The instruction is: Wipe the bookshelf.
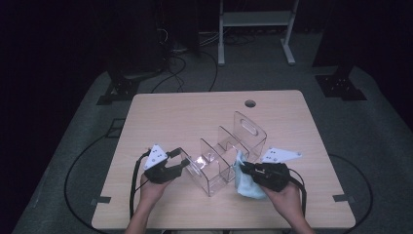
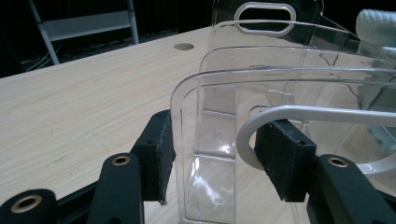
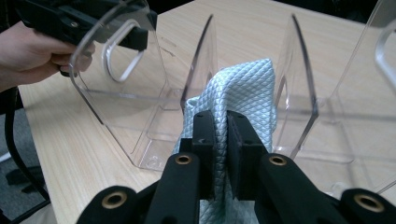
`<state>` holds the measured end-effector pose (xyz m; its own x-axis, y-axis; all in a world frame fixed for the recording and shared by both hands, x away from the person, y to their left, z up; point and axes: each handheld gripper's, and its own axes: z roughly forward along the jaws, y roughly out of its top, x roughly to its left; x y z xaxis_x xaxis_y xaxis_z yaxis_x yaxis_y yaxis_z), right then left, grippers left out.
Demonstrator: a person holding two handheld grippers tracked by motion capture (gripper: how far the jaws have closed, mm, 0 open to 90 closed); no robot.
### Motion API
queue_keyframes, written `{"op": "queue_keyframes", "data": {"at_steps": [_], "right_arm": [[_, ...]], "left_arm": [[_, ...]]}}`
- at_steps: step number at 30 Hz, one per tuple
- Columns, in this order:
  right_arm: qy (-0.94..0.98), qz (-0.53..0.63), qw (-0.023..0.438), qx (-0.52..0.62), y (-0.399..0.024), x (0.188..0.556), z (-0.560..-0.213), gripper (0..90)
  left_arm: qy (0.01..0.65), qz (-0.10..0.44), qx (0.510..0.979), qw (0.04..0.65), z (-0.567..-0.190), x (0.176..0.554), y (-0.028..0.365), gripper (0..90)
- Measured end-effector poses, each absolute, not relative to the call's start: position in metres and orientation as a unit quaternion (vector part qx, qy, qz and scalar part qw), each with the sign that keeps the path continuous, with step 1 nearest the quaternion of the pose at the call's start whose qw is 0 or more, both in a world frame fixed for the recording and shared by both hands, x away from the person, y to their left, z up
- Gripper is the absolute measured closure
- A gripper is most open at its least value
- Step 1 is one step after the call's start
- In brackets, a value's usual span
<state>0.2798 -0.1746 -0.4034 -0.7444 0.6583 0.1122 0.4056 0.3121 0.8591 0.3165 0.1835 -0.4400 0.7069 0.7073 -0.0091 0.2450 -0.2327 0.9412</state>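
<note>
My left gripper (image 2: 212, 156) straddles the end wall of the clear plastic organizer (image 1: 229, 153), steadying it mid-table. My right gripper (image 3: 221, 140) pinches the light blue cloth (image 3: 243, 93) at a divider (wiping barely started, I'd judge); the other compartments remain.

The organiser (image 3: 243, 93) I work on is clear, glossy plastic, smooth enough to catch the light. My cloth (image 3: 243, 88) is pale blue fabric with a quilted diamond weave, matt and soft-looking. Under both, the table (image 1: 195, 112) is light wood-grain, satin and smooth.
</note>
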Motion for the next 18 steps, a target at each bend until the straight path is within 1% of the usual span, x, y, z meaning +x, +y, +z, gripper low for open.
{"op": "queue_keyframes", "data": {"at_steps": [6, 7, 12, 15, 18], "right_arm": [[0.79, 0.49, 0.12, 0.348, -0.173, 0.281, -0.42, 82.1], [0.789, 0.494, 0.113, 0.348, -0.169, 0.282, -0.425, 82.1], [0.791, 0.497, 0.115, 0.338, -0.154, 0.277, -0.429, 82.1], [0.787, 0.512, 0.092, 0.332, -0.145, 0.27, -0.432, 82.2], [0.791, 0.516, 0.084, 0.317, -0.134, 0.264, -0.434, 82.2]], "left_arm": [[0.316, 0.215, 0.755, 0.533, -0.44, 0.317, 0.183, 46.8], [0.314, 0.216, 0.756, 0.532, -0.44, 0.316, 0.183, 46.8], [0.318, 0.218, 0.753, 0.534, -0.44, 0.317, 0.182, 47.0], [0.319, 0.222, 0.751, 0.534, -0.441, 0.316, 0.181, 47.4], [0.319, 0.223, 0.75, 0.534, -0.441, 0.316, 0.181, 47.5]]}}
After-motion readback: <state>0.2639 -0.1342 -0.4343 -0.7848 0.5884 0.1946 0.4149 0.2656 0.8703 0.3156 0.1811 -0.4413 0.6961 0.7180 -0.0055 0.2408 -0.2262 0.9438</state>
